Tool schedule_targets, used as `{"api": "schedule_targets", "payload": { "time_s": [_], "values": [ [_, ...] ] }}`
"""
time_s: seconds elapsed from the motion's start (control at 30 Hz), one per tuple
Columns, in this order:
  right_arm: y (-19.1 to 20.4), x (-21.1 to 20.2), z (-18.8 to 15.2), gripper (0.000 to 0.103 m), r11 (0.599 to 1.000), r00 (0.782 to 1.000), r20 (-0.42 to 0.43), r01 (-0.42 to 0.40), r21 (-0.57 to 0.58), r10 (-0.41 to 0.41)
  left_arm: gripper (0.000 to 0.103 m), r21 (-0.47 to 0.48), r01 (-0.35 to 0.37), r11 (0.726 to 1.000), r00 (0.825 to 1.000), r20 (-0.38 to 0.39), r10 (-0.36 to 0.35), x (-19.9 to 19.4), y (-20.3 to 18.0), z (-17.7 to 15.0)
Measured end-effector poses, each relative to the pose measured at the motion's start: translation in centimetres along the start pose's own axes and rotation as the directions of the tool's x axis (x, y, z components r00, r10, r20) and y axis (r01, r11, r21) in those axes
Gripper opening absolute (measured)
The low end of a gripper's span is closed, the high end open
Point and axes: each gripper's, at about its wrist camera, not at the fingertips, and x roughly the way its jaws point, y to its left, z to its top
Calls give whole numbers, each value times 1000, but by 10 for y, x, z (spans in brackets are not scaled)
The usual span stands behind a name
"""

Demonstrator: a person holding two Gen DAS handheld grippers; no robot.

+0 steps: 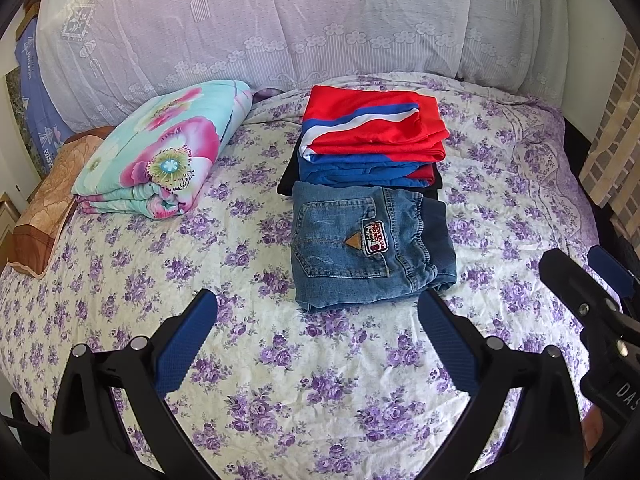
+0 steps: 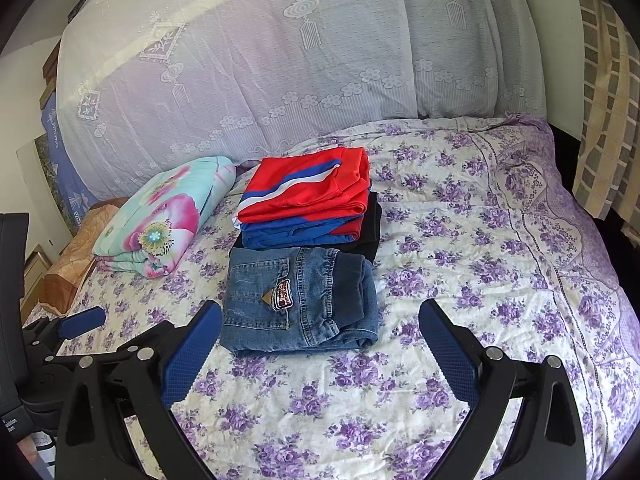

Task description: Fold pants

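Both tongs, left gripper and right gripper, gape wide, empty, hovering over bedsheet near folded jeans.

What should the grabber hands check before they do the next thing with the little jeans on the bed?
1. Left gripper open and holding nothing: ok.
2. Right gripper open and holding nothing: ok.
3. Jeans folded into a compact bundle, waistband on top: ok.
4. Jeans lying flat on the bedsheet, in front of the red and blue garment stack: ok.
5. Whether the jeans' far edge touches the stack or the dark garment under it: cannot tell.
6. Rolled floral blanket off to the left, apart from the jeans: ok.
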Motion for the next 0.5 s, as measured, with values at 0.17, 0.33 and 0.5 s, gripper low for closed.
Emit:
{"api": "schedule_targets", "payload": {
  "time_s": [0.17,0.33,0.5],
  "values": [
    [-1,-1,0,99,1000,1000,2,0,1,0,98,0,1,1000,1000,0,-1,0,0,-1],
    [-1,-1,0,99,1000,1000,3,0,0,0,98,1,1,1000,1000,0,-1,0,0,-1],
    [-1,-2,0,99,1000,1000,3,0,1,0,98,1,3,1000,1000,-1,-3,0,1,0]
  ]
}}
